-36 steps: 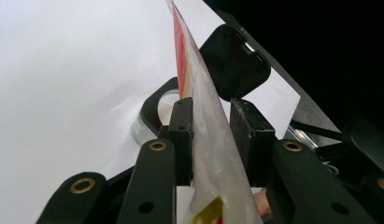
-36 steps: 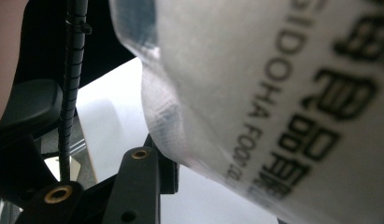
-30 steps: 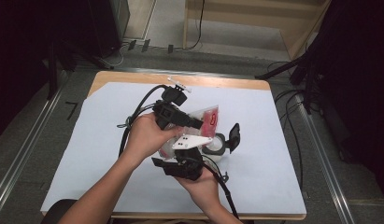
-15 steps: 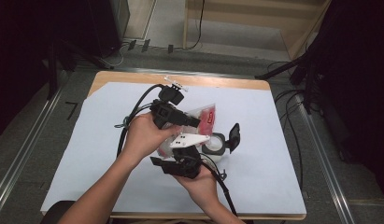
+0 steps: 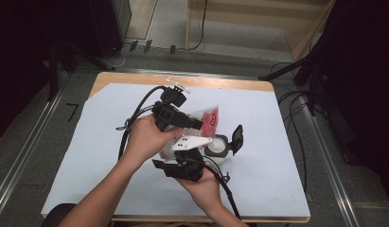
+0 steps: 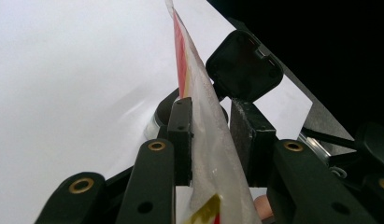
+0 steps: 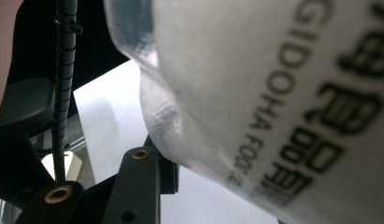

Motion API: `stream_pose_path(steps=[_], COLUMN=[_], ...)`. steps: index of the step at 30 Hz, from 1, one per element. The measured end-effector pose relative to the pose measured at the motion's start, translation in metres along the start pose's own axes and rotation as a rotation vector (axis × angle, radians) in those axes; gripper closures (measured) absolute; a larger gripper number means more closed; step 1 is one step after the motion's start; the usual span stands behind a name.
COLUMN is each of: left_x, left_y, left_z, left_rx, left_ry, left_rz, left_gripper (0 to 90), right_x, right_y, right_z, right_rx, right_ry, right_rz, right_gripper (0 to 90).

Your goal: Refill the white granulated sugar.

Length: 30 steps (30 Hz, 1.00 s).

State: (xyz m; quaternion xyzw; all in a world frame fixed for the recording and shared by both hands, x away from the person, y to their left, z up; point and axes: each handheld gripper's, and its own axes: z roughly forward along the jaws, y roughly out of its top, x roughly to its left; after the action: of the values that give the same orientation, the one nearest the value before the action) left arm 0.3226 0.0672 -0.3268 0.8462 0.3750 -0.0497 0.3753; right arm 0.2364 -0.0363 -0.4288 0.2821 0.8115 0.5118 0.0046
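A clear plastic bag (image 5: 208, 118) with red print hangs over the middle of the table between both grippers. My left gripper (image 5: 194, 124) reaches in from the left. In the left gripper view its jaws (image 6: 210, 135) are shut on the bag's edge (image 6: 199, 93). My right gripper (image 5: 185, 153) sits just below, aimed up at the bag. In the right gripper view the bag (image 7: 273, 93), with black lettering, presses against one finger (image 7: 167, 175) and hides the other. A small round container (image 5: 216, 145) with an open black flip lid (image 5: 237, 138) stands under the bag.
White paper (image 5: 277, 142) covers the wooden table, with bare room on every side of the hands. Black cables (image 5: 135, 113) trail from the grippers across the left half. The floor beyond the far edge holds more cables and dark stands.
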Motion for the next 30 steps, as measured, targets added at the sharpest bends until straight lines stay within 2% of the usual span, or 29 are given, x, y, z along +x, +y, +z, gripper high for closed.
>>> stream_pose_path(steps=[21, 30], left_x=[-0.0089, -0.0057], left_y=[0.0022, 0.0021], left_z=[0.0019, 0.0036], left_rx=[-0.043, -0.026], left_ry=[-0.006, -0.004], left_rz=[0.043, 0.037], left_gripper=[69.5, 69.1], right_x=[-0.0026, -0.0025], right_y=[0.0001, -0.0007], right_z=[-0.0068, -0.0071], right_rx=[0.000, 0.007], right_ry=[-0.025, -0.024], right_rz=[-0.013, -0.004], right_gripper=[63.4, 63.5])
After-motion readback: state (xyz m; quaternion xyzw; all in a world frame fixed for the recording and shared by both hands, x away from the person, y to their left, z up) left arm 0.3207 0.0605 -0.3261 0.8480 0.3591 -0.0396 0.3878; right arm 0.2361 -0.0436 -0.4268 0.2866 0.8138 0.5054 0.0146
